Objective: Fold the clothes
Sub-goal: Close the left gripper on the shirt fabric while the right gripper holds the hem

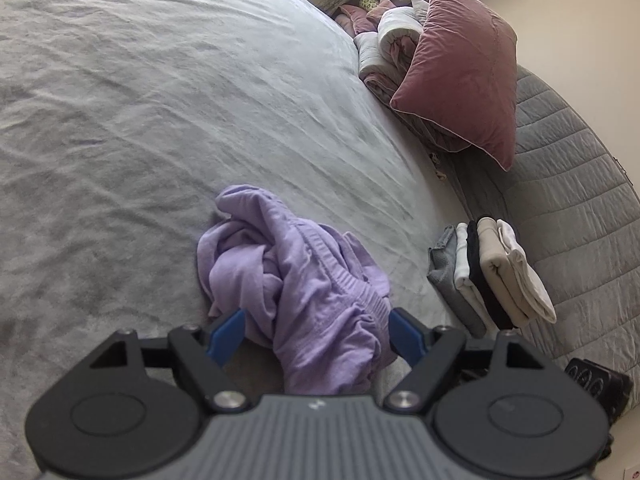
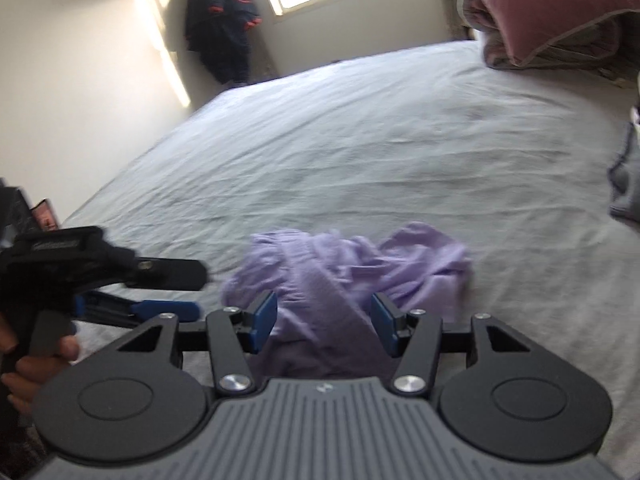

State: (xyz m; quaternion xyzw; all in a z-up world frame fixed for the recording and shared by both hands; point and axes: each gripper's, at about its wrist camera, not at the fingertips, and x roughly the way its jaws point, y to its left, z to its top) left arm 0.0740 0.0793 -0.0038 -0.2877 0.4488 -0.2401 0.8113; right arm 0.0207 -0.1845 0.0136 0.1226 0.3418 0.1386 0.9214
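A crumpled garment (image 1: 296, 280) lies on the bed (image 1: 140, 120), directly ahead of both my grippers. My left gripper (image 1: 316, 332) sits with its spread fingers either side of the garment's near edge; my right gripper (image 2: 324, 326) sits likewise, fingers apart around the cloth. Seen from my right wrist, my left gripper is to the left of the garment. To the right of the garment in the left view, a stack of folded clothes (image 1: 492, 276) rests near the bed's edge. Beyond it, a cushion (image 1: 460, 76) leans on rolled bedding (image 1: 384, 44).
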